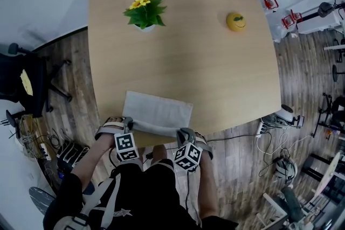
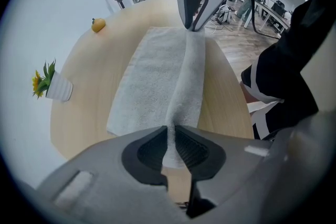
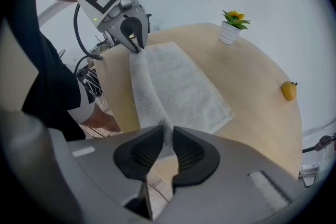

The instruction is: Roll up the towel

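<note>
A pale grey towel point(image 1: 159, 111) lies flat on the wooden table point(image 1: 183, 46) at its near edge. Its near hem is raised into a fold point(image 2: 188, 76) that runs between the two grippers. My left gripper point(image 1: 128, 127) pinches the fold's left end, the cloth squeezed between its pads point(image 2: 170, 140). My right gripper point(image 1: 183, 133) pinches the right end the same way, with towel point(image 3: 178, 86) caught between its pads point(image 3: 169, 145). Each gripper view shows the other gripper: the right gripper point(image 2: 195, 23) and the left gripper point(image 3: 137, 44), both at the far end of the fold.
A potted yellow flower point(image 1: 144, 12) and a small yellow toy point(image 1: 236, 21) stand on the far half of the table. A black chair point(image 1: 27, 83) is at the left on the floor, with cables and equipment point(image 1: 280, 121) at the right. The person's legs are close under the near edge.
</note>
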The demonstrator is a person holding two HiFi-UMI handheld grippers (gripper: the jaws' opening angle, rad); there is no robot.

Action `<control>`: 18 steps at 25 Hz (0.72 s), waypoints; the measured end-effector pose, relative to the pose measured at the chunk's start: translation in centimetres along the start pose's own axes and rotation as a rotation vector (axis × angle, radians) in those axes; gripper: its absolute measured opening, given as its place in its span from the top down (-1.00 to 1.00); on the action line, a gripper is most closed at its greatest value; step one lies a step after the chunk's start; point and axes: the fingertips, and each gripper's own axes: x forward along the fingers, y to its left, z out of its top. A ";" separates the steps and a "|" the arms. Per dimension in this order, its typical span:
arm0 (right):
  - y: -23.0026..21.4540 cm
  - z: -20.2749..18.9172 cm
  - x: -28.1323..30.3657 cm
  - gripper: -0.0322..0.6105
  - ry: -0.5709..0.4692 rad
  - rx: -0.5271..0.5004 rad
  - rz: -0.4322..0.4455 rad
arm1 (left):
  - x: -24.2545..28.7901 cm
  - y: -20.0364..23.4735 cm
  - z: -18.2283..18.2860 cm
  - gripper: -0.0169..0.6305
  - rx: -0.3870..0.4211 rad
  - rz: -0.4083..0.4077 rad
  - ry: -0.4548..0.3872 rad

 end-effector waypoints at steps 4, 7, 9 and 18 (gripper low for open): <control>-0.2 0.1 0.1 0.68 -0.004 0.013 0.015 | 0.2 0.2 0.0 0.75 -0.005 -0.010 -0.004; -0.3 0.0 0.1 0.68 -0.004 0.006 0.012 | 0.2 0.3 0.0 0.75 -0.006 -0.008 -0.008; -0.3 0.1 0.1 0.68 -0.003 -0.001 0.003 | 0.1 0.3 0.0 0.74 -0.007 0.004 -0.016; -1.0 0.0 -1.3 0.68 -0.003 -0.011 -0.095 | -1.3 1.1 -0.3 0.74 -0.016 0.096 -0.026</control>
